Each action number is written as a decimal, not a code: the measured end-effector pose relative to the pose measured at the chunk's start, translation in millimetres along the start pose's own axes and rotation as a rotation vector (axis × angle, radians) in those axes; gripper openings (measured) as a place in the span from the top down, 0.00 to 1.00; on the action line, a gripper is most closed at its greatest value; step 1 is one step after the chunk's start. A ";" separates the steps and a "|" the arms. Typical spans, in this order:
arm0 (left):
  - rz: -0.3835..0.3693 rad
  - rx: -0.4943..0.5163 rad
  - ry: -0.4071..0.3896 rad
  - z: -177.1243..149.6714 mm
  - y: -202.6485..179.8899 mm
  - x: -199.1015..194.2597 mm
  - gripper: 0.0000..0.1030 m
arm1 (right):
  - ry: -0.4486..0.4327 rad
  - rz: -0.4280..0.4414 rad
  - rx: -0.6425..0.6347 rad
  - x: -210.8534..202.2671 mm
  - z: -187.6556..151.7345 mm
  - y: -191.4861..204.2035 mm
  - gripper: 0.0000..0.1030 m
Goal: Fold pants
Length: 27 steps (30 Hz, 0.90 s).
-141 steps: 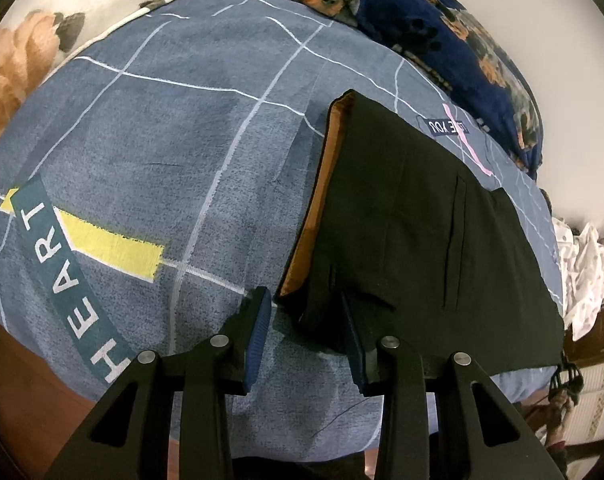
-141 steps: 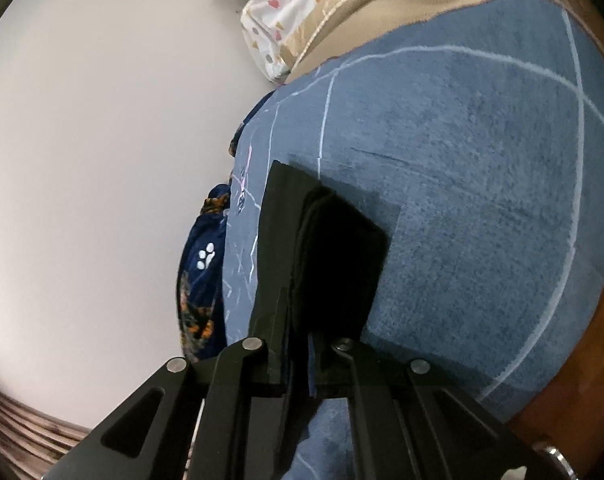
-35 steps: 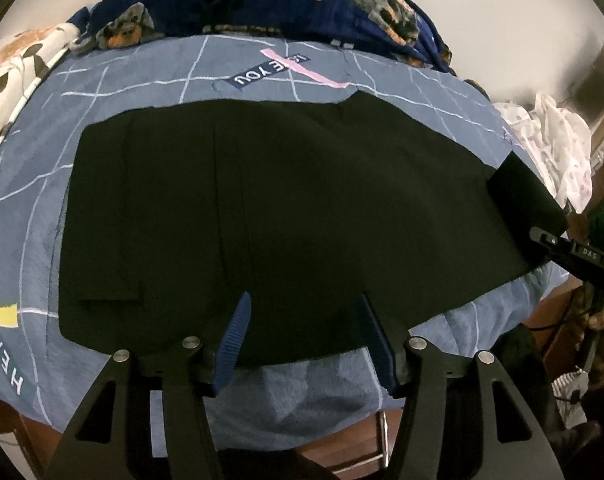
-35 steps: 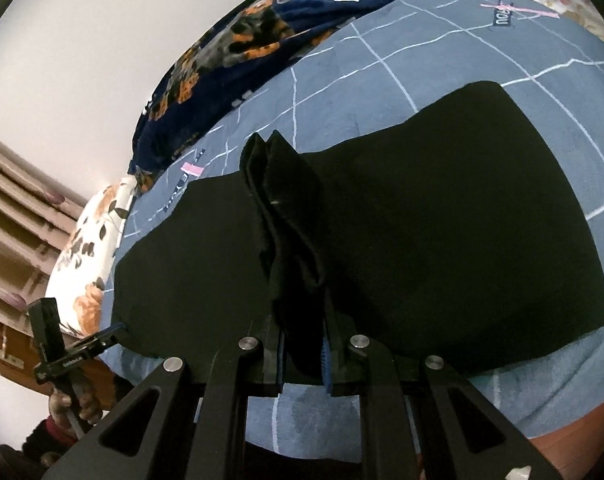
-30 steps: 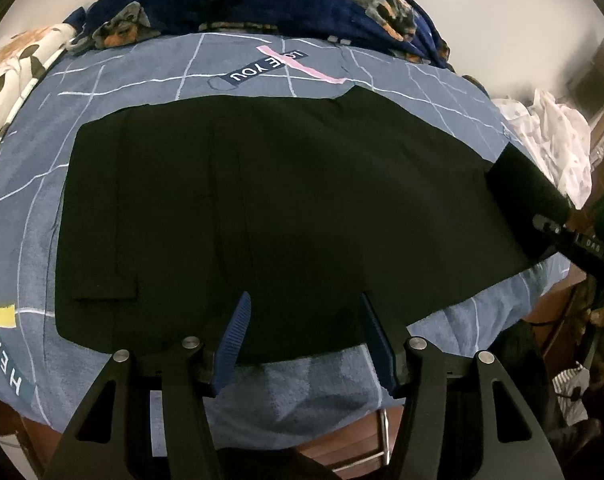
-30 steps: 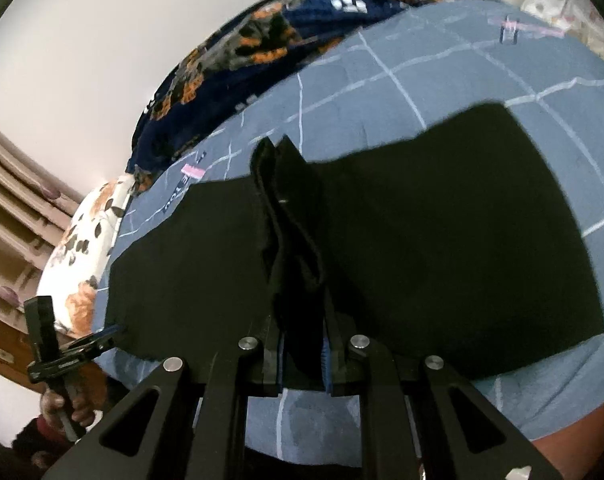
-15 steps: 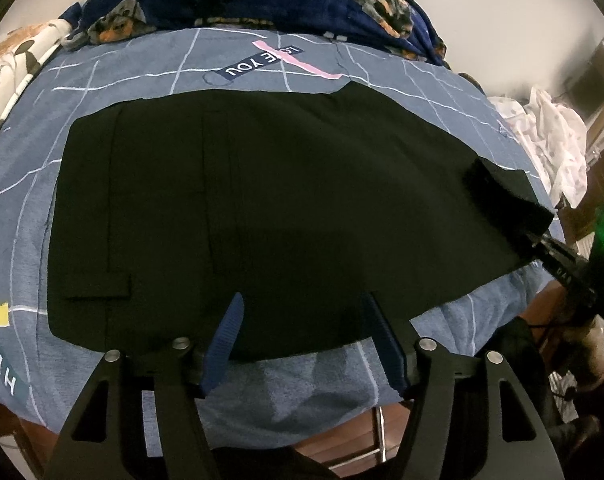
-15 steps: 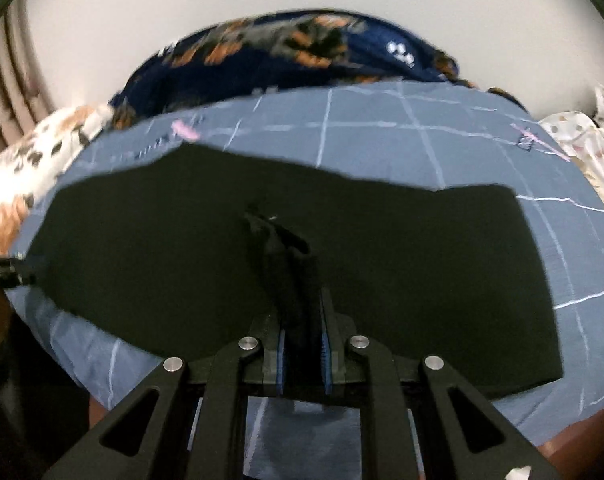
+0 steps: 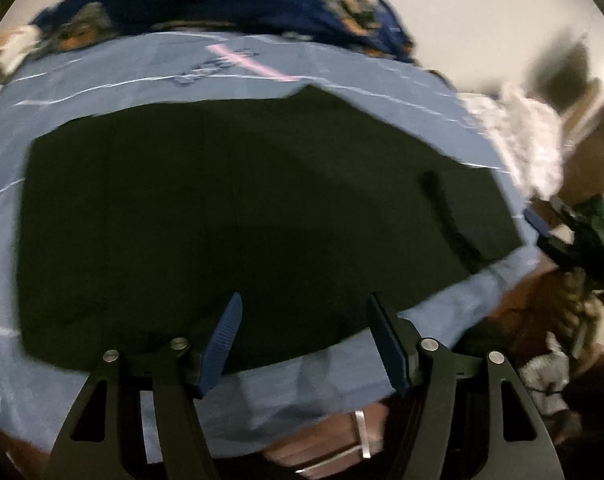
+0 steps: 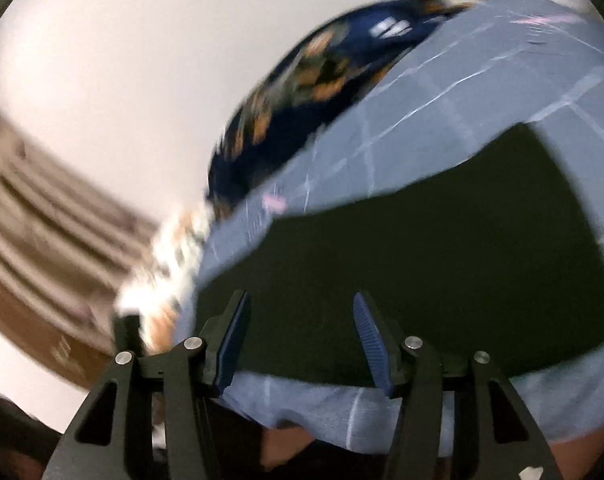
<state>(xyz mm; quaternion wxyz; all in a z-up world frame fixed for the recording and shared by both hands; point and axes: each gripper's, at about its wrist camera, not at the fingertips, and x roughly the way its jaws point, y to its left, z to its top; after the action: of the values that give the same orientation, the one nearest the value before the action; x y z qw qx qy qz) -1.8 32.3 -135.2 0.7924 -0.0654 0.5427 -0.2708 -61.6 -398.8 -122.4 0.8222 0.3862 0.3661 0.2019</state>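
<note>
The black pants (image 9: 230,220) lie spread flat across the blue bedsheet (image 9: 302,392); they also fill the lower right of the right wrist view (image 10: 422,272). My left gripper (image 9: 304,340) is open and empty, its fingertips over the near edge of the pants. My right gripper (image 10: 298,336) is open and empty over the near edge of the pants. It shows in the left wrist view (image 9: 558,240) just past the pants' right end. A raised crease (image 9: 446,216) stands near that end. Both views are blurred.
A dark blue patterned blanket (image 9: 230,4) lies along the far side of the bed, also seen in the right wrist view (image 10: 322,76). White crumpled cloth (image 9: 530,136) sits at the right. The bed's wooden edge (image 9: 514,304) runs below. Brown curtains (image 10: 42,216) hang at the left.
My right gripper has opened and let go of the pant end, which now lies on the bed. The right gripper has swung left and pulled back. The left gripper stays open.
</note>
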 end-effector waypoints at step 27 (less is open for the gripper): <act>-0.210 0.168 0.140 122.2 -138.9 146.7 0.37 | -0.109 0.094 0.379 -69.1 -20.5 -85.4 0.37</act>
<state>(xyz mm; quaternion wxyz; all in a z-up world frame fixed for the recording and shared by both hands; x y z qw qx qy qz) 96.7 -181.7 -151.8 0.7225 -0.0364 0.5623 -0.4006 -117.8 -484.2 -167.3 0.7430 0.5611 0.3342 0.1464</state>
